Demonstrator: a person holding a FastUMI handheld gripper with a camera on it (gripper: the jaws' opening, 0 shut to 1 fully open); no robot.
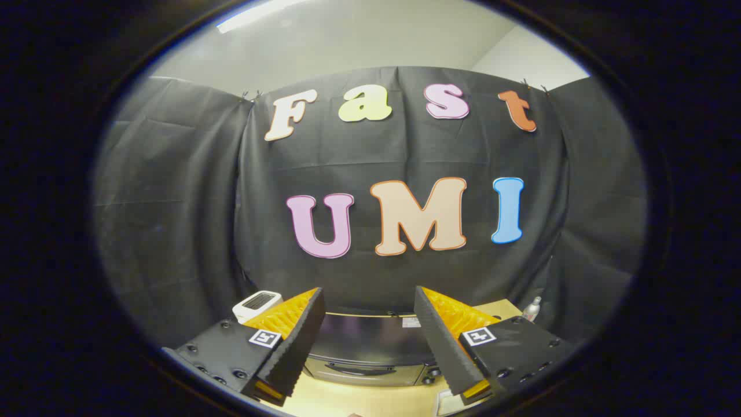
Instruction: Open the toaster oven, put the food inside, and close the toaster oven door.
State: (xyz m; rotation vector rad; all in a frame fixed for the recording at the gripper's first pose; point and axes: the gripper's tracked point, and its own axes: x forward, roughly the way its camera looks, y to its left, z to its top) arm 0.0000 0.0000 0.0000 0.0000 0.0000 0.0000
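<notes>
While gripper (367,324) fingers stand apart, gripping nothing | toaster oven (370,353) sits below, between them, door seemingly closed, handle (353,368) low | risk: steep high approach could miss the handle.

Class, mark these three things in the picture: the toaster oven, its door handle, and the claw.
Toaster oven (370,339): gripper view, on its dark top, between the fingers.
Door handle (353,368): gripper view, middle of the bar.
Claw (367,347): gripper view, midway between the fingertips, open, empty.
</notes>
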